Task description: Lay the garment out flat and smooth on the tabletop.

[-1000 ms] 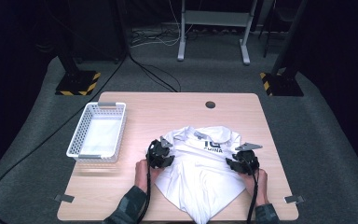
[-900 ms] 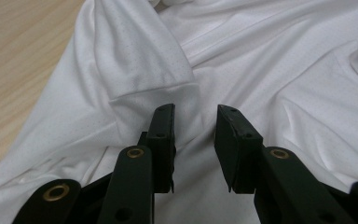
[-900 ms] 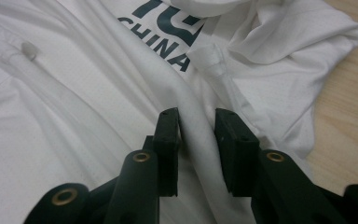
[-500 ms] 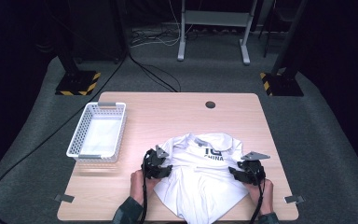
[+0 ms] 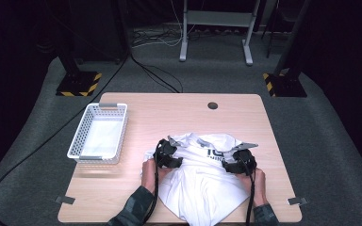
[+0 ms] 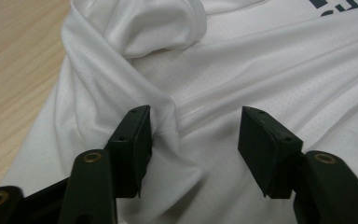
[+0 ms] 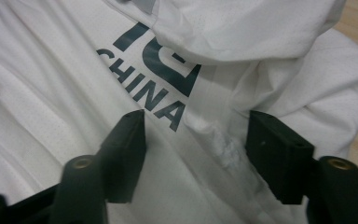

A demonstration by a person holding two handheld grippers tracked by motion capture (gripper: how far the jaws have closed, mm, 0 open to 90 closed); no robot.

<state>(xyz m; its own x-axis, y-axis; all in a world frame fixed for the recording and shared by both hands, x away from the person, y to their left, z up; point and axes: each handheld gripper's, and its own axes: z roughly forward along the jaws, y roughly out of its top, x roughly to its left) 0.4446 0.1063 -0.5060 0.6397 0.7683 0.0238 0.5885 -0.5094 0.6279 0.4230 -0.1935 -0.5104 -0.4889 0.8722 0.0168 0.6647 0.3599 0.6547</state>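
Resting on the white shirt (image 5: 202, 183), the left tool (image 6: 193, 135) and right tool (image 7: 196, 154) both gape wide, gripping nothing.

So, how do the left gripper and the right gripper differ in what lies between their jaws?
The left gripper has a raised fold of the plain white shirt against one jaw; the right gripper stands over flat cloth by the dark CHINA print. The left sits at the shirt's edge near bare table; the right sits near bunched cloth. Both are open.
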